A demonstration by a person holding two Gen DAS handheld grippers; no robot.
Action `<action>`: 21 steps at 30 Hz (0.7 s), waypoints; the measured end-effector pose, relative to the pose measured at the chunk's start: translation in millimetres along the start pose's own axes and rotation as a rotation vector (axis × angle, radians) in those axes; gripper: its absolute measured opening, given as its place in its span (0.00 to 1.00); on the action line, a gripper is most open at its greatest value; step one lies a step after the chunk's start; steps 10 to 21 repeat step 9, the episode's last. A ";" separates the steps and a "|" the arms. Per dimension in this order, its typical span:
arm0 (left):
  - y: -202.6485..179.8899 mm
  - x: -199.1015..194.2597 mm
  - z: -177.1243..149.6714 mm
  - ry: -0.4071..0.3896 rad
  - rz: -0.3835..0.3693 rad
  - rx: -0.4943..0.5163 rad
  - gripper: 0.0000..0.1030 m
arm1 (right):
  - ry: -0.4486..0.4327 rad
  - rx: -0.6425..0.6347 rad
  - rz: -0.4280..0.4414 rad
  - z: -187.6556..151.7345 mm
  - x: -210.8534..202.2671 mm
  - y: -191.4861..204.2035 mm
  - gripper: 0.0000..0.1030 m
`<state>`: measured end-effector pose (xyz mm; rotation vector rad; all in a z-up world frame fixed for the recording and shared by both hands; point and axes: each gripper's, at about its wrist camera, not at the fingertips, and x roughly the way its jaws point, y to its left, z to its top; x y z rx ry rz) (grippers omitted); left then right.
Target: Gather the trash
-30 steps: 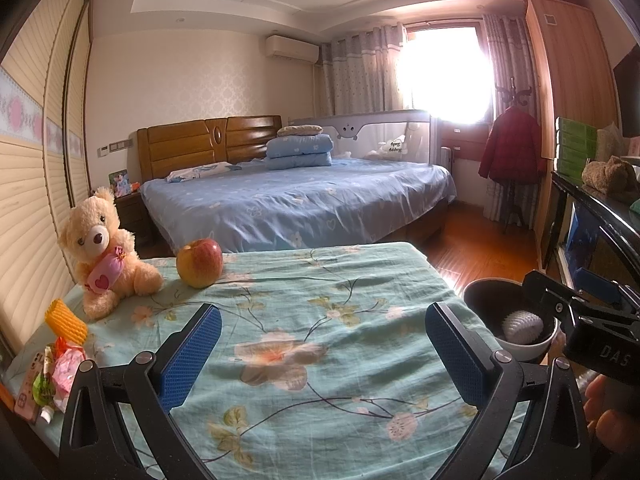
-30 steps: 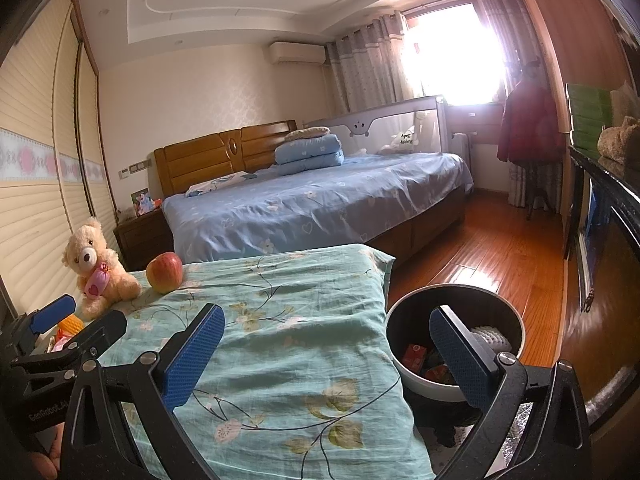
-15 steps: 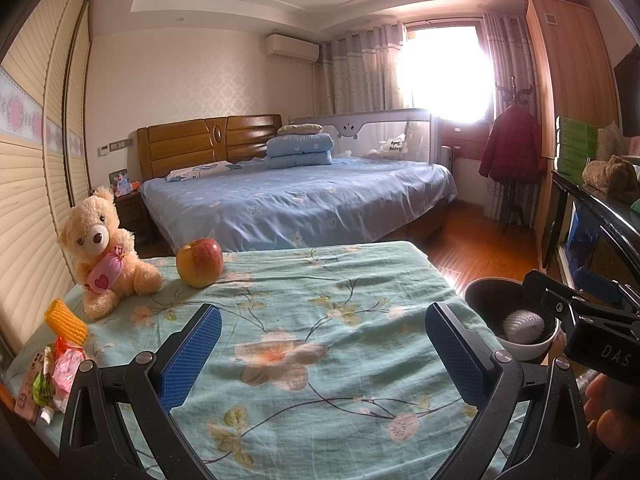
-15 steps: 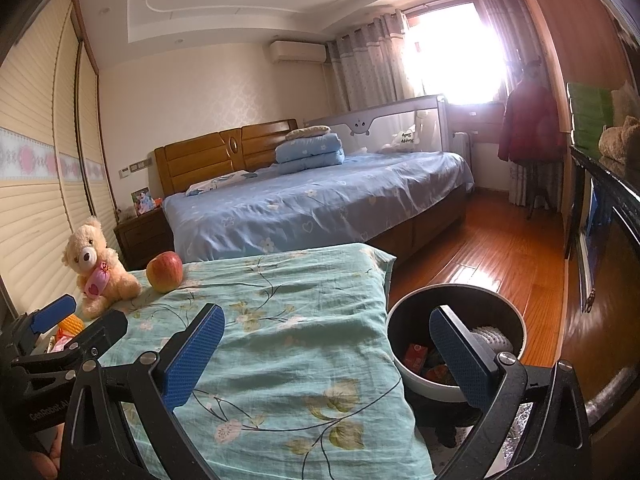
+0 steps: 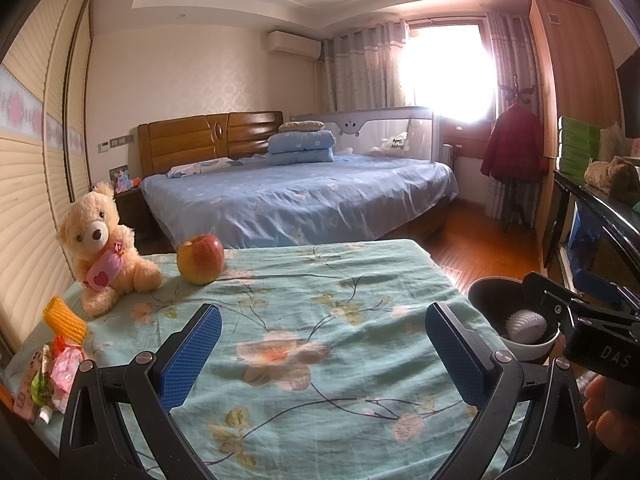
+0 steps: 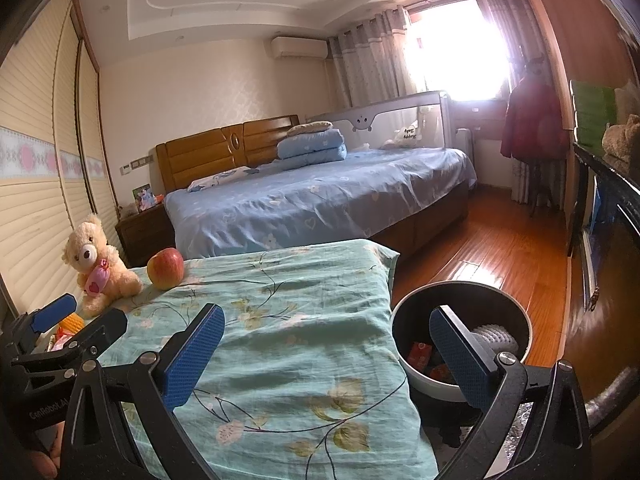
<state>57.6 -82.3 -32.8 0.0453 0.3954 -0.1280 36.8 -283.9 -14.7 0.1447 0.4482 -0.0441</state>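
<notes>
A round black trash bin [image 6: 464,336] stands on the floor right of the cloth-covered table [image 6: 288,344]. It holds a white foam net [image 6: 494,336] and red wrappers [image 6: 420,354]. The bin shows in the left wrist view [image 5: 504,304] too. Loose trash lies at the table's left end: an orange foam net [image 5: 64,318] and several colourful wrappers [image 5: 52,372]. My left gripper [image 5: 316,356] is open and empty over the cloth's middle. My right gripper [image 6: 320,356] is open and empty, over the table's right edge and the bin.
A teddy bear [image 5: 102,248] and a red-yellow apple [image 5: 200,258] sit at the table's far left. A large blue bed [image 5: 300,196] lies beyond. A dark cabinet [image 5: 600,224] runs along the right, above wooden floor [image 6: 500,240].
</notes>
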 end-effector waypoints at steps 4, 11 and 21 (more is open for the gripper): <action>1.5 3.3 0.4 0.006 0.001 -0.001 1.00 | 0.010 -0.003 0.003 0.2 4.3 0.9 1.00; 4.2 10.2 0.2 0.023 0.002 -0.008 1.00 | 0.030 0.003 0.008 -0.7 11.6 1.7 1.00; 4.2 10.2 0.2 0.023 0.002 -0.008 1.00 | 0.030 0.003 0.008 -0.7 11.6 1.7 1.00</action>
